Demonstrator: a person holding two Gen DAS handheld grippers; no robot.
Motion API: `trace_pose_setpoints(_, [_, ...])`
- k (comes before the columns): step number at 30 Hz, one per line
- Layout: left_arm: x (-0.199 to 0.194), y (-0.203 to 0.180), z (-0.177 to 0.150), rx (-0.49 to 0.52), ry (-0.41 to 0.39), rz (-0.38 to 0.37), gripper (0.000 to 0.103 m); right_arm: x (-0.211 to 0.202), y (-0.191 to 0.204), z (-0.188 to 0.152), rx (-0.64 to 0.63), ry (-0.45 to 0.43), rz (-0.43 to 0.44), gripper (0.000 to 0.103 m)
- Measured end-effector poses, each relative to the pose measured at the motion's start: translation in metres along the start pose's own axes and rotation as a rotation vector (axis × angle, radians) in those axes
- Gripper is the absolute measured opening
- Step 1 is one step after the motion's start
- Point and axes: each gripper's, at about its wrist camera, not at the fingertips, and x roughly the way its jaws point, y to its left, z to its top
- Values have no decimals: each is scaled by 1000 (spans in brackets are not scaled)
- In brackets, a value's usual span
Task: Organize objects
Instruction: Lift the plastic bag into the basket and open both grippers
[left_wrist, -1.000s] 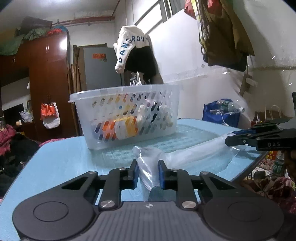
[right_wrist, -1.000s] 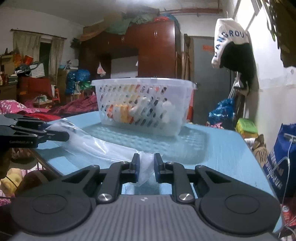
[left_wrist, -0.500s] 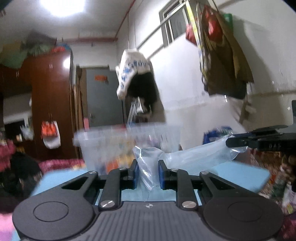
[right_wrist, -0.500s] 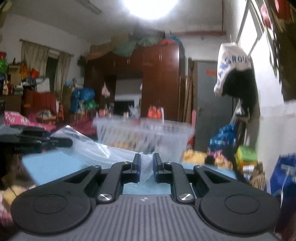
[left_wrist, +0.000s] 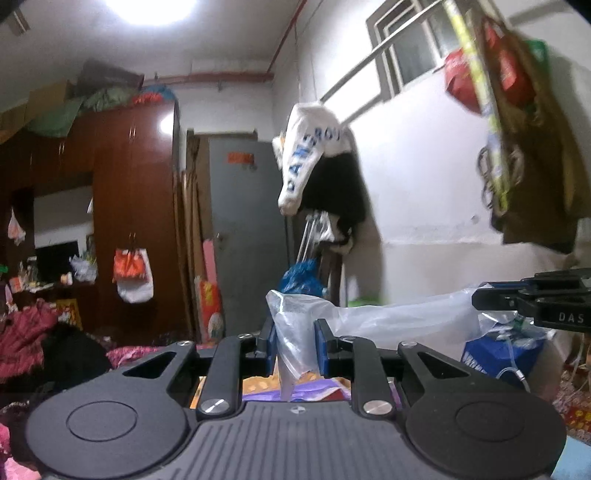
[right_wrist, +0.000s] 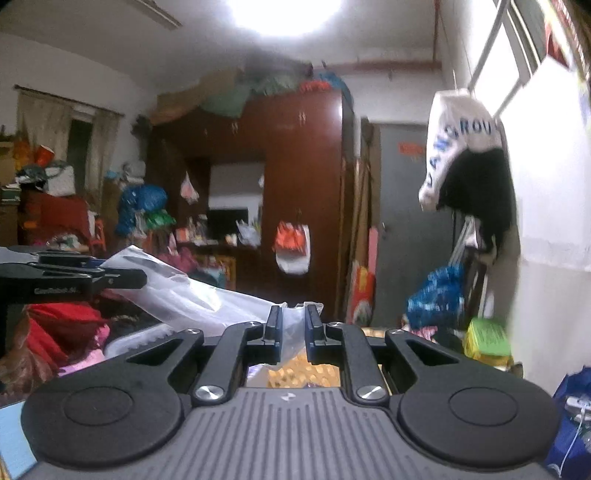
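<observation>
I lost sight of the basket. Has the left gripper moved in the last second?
Yes: the left gripper, shut on the bag, went up; the door now sits straight ahead.

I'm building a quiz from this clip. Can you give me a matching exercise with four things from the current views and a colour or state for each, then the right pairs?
Things:
1. plastic bag
2. wardrobe
3. door
4. hanging garment

States:
A. grey, with an orange sign
B. white with blue letters
C. clear, held between the left gripper and the right gripper
D. dark red-brown wood

Pairs: 1-C, 2-D, 3-A, 4-B
</observation>
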Motion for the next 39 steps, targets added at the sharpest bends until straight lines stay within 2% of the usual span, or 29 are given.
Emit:
trace_pose_setpoints(7, [53, 18, -14, -46, 170, -3, 24, 40, -11, -14, 63, 127, -20, 14])
trace_pose_setpoints(12, [77, 17, -27, -44, 227, 22, 24, 55, -8, -26, 61, 184, -55, 14])
trace_pose_setpoints(18, [90, 21, -34, -62, 276, 27, 25, 64, -10, -29, 69, 243, -52, 15])
trace_pose_setpoints(20, [90, 19, -36, -57, 276, 35, 28, 65, -9, -31, 51, 271, -61, 23])
trace_pose_setpoints(21, [90, 18, -37, -50, 280, 44, 37, 65, -8, -32, 38, 282, -68, 37])
trace_pose_setpoints(22, [90, 15, -37, -46, 284, 42, 51, 65, -7, -32, 32, 286, -71, 49])
trace_pose_setpoints(23, [90, 14, -37, -48, 282, 35, 60, 64, -7, -31, 36, 282, -78, 55])
trace_pose_setpoints(24, [87, 13, -37, -47, 275, 29, 78, 62, -6, -31, 37, 274, -78, 65])
trace_pose_setpoints(25, [85, 11, -36, -43, 260, 29, 87, 59, -5, -30, 35, 266, -77, 74])
trace_pose_setpoints(26, [82, 9, -35, -35, 240, 35, 88, 60, -5, -29, 32, 264, -78, 79])
trace_pose_setpoints(28, [75, 6, -33, -34, 219, 44, 91, 60, -3, -28, 15, 267, -81, 97])
trace_pose_setpoints(29, [72, 6, -33, -42, 215, 40, 92, 58, 0, -28, 3, 264, -84, 102])
trace_pose_setpoints(31, [60, 6, -33, -52, 197, 17, 99, 56, 2, -26, -7, 258, -77, 103])
trace_pose_setpoints(34, [40, 5, -38, -46, 154, 25, 99, 50, 6, -26, 10, 244, -57, 103])
trace_pose_setpoints(39, [12, 5, -47, -68, 145, 47, 99, 33, 9, -30, 47, 253, -67, 103])
